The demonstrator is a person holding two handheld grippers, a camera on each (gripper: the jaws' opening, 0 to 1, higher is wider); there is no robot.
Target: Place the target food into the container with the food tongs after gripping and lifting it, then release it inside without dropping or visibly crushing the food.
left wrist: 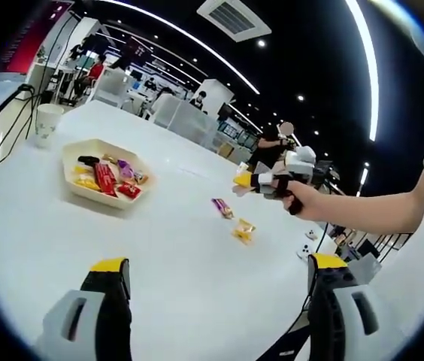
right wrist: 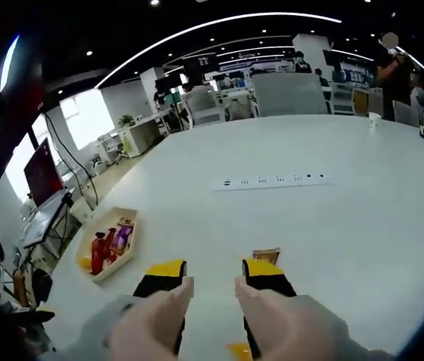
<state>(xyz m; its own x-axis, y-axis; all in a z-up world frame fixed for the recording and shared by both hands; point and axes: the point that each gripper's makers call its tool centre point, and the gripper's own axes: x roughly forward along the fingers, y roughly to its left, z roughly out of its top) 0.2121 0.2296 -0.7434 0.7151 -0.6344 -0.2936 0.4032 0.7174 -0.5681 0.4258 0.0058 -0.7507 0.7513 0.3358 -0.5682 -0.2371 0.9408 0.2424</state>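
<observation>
In the left gripper view, the left gripper point(left wrist: 216, 282) hovers low over the white table point(left wrist: 159, 256), its two yellow-tipped jaws spread wide apart with nothing between them. Ahead of them and to their left sits the cream tray point(left wrist: 73, 162), loaded with red, yellow and purple wrapped snacks. Straight ahead lie a purple candy point(left wrist: 222, 207) and, just beyond it to the right, a yellow wrapped snack point(left wrist: 243, 231), both loose on the table. From the right, a bare forearm reaches in level, its hand point(left wrist: 306, 199) wrapped around the right gripper point(left wrist: 243, 183), held above the table past the two loose snacks. In the right gripper view, that gripper's jaws stand apart, empty, pale tong blades running beneath them. A brown wrapped piece point(right wrist: 266, 256) lies just past the right jaw tip; the tray point(right wrist: 125, 252) is off to the left.
</observation>
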